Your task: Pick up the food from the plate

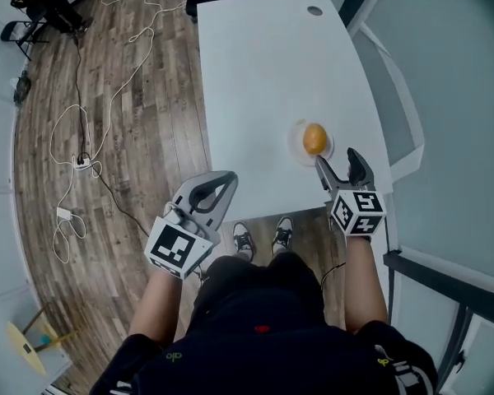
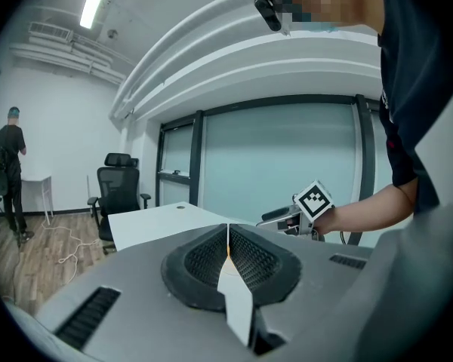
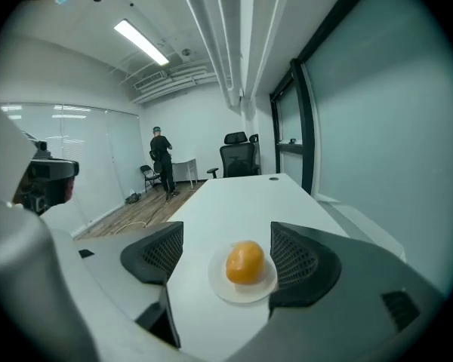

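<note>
Cables lie looped on the wood floor at the left of the head view. The left gripper hangs above that floor, just off the near left corner of the white table; its jaws are clenched pad to pad with nothing between them, as the left gripper view confirms. Near the table's near right edge stands a small white plate bearing the food, a round orange piece. The right gripper is just short of the plate, its jaws released and spread wide. In the right gripper view the food sits on the plate in the gap between the two pads, touched by neither.
</note>
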Tool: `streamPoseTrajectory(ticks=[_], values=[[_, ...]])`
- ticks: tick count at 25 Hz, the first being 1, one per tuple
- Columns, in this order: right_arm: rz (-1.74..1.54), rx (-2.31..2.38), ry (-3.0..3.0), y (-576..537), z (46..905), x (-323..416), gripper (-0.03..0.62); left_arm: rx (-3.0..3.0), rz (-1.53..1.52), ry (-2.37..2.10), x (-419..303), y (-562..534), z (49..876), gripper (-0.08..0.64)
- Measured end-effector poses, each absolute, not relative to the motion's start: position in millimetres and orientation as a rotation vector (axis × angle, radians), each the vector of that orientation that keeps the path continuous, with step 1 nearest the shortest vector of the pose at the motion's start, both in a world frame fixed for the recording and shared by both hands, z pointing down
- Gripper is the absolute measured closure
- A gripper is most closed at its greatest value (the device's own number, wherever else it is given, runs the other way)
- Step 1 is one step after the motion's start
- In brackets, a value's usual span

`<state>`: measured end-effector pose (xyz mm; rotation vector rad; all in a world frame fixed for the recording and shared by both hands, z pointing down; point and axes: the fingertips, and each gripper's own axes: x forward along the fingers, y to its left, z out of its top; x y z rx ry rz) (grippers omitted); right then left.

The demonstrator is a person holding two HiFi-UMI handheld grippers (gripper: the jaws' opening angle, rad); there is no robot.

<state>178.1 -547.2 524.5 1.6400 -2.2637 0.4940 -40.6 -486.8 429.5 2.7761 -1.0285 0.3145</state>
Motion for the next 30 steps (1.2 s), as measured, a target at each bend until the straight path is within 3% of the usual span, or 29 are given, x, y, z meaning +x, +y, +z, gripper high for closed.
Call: streamPoseTrajectory(ticks=[8,16,23,30], values=[[0.600,1.520,-2.134,-610,639,186,0.224,2.650,0.384,-1.135,-32,-499,459,0.534],[0.606,1.436,-2.087,-643,690,178,0.216,2.534,0.454,-1.183,-29,-509,491,0.534],[0.506,1.455,-2.126,-650,670,179,0.229,2.535,0.447,-1.191,-30,-517,489,0.534],[0.365,1.529,-2.220,-626,585,172,0.229,2.586,0.357,-1.197,-39,-513,461,0.534]])
